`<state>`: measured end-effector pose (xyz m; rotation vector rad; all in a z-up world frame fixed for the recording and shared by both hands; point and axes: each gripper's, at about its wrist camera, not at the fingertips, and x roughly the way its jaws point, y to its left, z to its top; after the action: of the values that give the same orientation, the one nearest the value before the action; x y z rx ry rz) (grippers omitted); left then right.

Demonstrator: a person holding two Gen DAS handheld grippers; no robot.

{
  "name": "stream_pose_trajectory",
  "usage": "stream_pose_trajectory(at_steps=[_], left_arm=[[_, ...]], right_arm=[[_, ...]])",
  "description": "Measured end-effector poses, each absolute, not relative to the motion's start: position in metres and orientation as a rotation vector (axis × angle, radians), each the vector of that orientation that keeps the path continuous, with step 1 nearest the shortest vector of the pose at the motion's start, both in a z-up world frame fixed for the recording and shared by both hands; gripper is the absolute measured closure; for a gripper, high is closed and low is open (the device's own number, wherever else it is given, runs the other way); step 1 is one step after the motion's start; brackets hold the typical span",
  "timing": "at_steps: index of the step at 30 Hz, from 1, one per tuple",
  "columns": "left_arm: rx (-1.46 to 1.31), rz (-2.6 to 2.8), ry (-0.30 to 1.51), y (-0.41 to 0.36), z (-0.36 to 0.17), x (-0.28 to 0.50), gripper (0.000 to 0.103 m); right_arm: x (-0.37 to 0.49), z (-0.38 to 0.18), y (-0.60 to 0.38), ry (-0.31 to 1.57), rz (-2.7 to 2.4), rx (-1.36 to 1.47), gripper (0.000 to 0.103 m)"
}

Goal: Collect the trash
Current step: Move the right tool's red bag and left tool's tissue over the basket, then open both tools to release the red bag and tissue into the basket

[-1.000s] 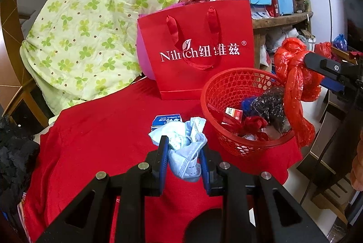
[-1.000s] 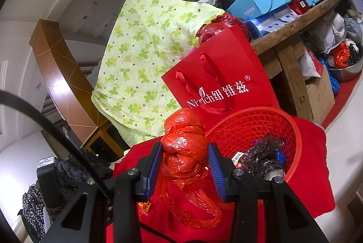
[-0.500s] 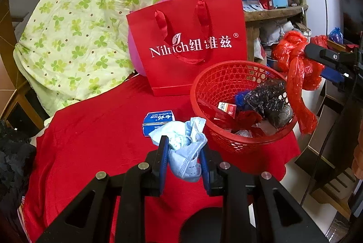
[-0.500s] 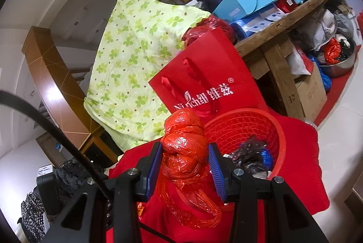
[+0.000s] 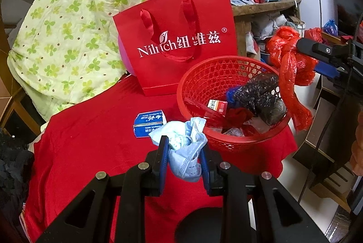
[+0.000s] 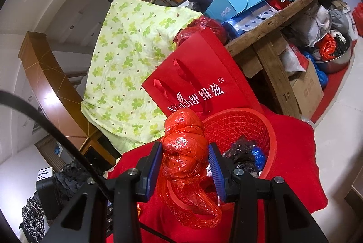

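Two grippers hang over a table spread with a red cloth (image 5: pixel 95 143), each clamped on a piece of trash. The left gripper (image 5: pixel 184 152) is closed narrow on a crumpled pale-blue face mask (image 5: pixel 186 147), held above the cloth just in front of the red mesh basket (image 5: pixel 217 75). The right gripper (image 6: pixel 185 165) squeezes a knotted red plastic bag (image 6: pixel 185 152) near the basket's rim, its loose tail hanging down. In the basket lie a black plastic bag (image 5: pixel 261 93), a small red-and-white pack (image 5: pixel 217 105) and other scraps. A small blue box (image 5: pixel 148 122) lies flat on the cloth just beside the basket. Behind stands an upright red paper gift bag (image 5: pixel 177 45) with white lettering. A green clover-print quilt (image 5: pixel 68 23) is draped at the left. A rough wooden shelf (image 6: pixel 272 23) at the back carries blue and red boxes, with bags and a metal bowl beneath it on a pale floor.
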<state>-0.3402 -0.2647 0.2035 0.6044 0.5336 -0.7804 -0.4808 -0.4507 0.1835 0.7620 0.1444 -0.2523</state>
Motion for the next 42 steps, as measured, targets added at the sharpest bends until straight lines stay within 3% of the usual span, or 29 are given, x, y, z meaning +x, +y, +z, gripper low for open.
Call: stream_pose_trajectory(at_steps=[31, 42], left_arm=[[0.56, -0.976, 0.594, -0.311, 0.204, -0.345, 0.075], [0.434, -1.101, 0.672, -0.352, 0.187, -0.298, 0.073]], right_arm=[[-0.503, 0.173, -0.485, 0.122, -0.345, 0.796, 0.059], [-0.45, 0.178, -0.515, 0.162, -0.362, 0.786, 0.058]])
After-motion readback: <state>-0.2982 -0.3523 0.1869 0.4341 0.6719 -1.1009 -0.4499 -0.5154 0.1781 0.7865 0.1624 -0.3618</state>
